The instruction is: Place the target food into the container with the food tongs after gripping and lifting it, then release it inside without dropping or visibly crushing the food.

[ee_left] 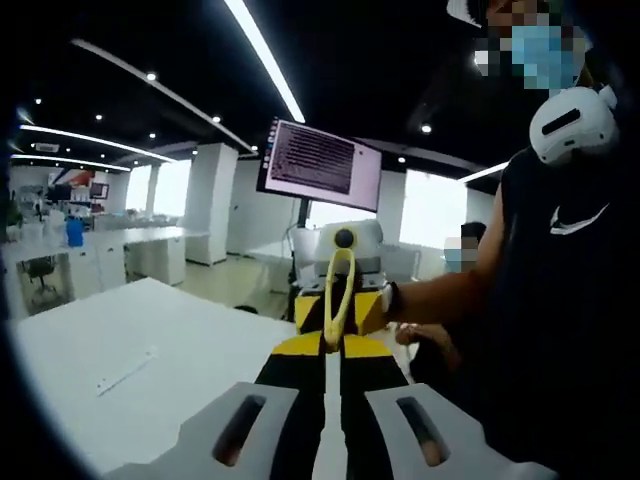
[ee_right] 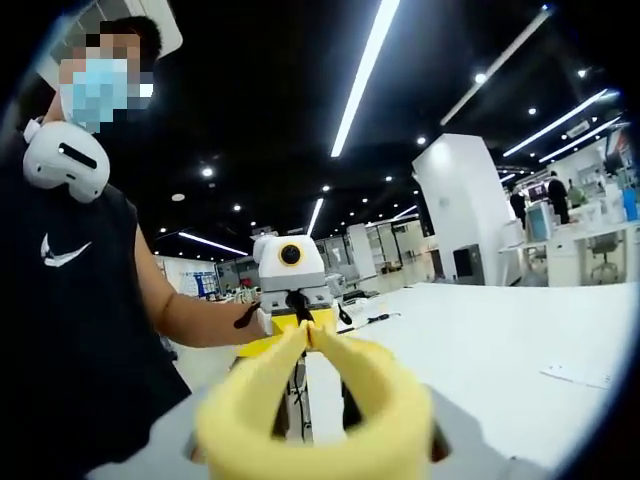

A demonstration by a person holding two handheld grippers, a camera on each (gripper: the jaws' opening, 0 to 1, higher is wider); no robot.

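Item: yellow food tongs [ee_right: 310,400], held in the right gripper [ee_right: 312,335], tips closed together; seen also in the left gripper view [ee_left: 338,290]. Left gripper [ee_left: 330,400] jaws narrow, apparently empty. White table [ee_left: 180,350]. Tongs likely light, springy; squeeze mid-arm.
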